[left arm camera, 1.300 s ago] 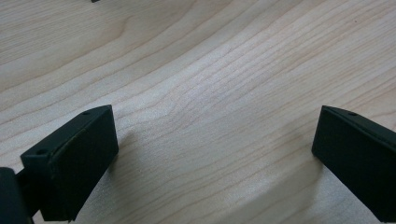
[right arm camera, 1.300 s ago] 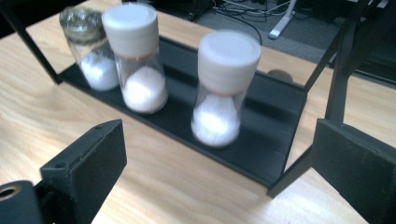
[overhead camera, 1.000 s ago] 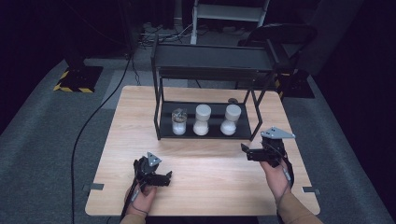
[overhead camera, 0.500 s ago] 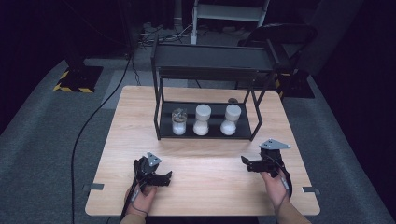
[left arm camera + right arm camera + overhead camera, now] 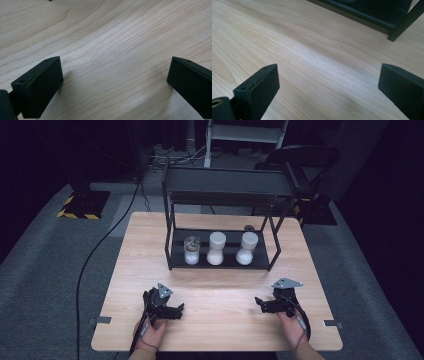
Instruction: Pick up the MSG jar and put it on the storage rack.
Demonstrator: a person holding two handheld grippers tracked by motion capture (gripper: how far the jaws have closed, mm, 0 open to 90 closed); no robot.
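Note:
A black two-tier rack [image 5: 222, 262] stands at the back middle of the wooden table [image 5: 140, 245]. On its lower shelf sit a clear jar [image 5: 191, 251] and two white hourglass-shaped bottles [image 5: 216, 248] [image 5: 246, 248]. My left gripper [image 5: 176, 310] rests low on the table near the front left, open, with bare wood between its jaws [image 5: 115, 82]. My right gripper [image 5: 260, 303] lies near the front right, open as well, with nothing in it [image 5: 329, 85]. The rack's base and a leg [image 5: 402, 22] show at the top of the right gripper view.
A black cable [image 5: 95, 260] runs over the grey carpet left of the table. A metal frame [image 5: 245, 132] and dark equipment stand behind the table. Bare tabletop lies between the two grippers and in front of the rack.
My right gripper has come down and back toward the front edge of the table. The left gripper has stayed put.

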